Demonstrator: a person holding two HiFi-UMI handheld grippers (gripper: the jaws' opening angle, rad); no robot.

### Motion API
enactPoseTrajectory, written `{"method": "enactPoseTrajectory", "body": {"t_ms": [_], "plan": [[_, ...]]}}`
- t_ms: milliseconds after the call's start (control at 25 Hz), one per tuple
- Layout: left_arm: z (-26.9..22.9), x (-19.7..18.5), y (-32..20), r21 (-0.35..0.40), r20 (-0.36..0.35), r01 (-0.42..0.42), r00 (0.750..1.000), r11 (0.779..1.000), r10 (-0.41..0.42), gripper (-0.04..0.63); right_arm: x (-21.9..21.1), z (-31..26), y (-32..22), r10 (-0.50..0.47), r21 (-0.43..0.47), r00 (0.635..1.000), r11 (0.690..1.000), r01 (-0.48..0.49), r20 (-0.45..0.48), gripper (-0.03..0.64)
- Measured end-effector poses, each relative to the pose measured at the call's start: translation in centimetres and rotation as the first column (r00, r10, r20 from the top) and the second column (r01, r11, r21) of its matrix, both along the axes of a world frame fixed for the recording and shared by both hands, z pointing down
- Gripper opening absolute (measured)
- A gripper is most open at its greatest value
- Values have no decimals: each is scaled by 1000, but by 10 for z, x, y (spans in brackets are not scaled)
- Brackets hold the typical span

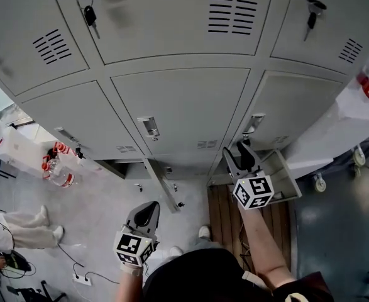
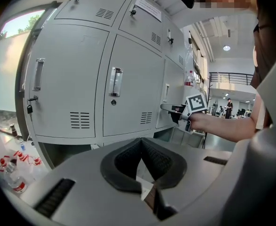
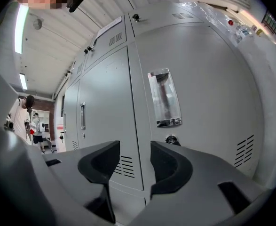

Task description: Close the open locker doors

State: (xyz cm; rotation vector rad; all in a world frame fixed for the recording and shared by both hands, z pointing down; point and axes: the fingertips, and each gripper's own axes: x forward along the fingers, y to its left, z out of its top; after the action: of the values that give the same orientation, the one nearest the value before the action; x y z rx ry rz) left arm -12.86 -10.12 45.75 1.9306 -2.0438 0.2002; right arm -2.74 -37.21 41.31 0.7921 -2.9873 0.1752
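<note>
At nine o'clock I see a pack of clear plastic bottles with red caps [image 1: 57, 167]. A brown slatted wooden board [image 1: 225, 207] lies near six, and a white wheeled cart [image 1: 344, 128] stands at three.

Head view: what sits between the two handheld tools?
In the head view, an open bottom locker door, seen edge-on, juts out between the left tool and the right tool.
</note>
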Motion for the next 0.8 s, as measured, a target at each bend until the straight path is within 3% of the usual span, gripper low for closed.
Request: {"method": "enactPoseTrajectory", "body": {"t_ms": [440,800], "plan": [[4,0,-1,2,-1,16,1000,1000,-16,17,-19,1,-2,-53,-17,999,998,53,-4,224],[4,17,-10,10,-11,-55,998,998,56,17,18,14,14,-8,-38,1000,999,7,-20,224]]}}
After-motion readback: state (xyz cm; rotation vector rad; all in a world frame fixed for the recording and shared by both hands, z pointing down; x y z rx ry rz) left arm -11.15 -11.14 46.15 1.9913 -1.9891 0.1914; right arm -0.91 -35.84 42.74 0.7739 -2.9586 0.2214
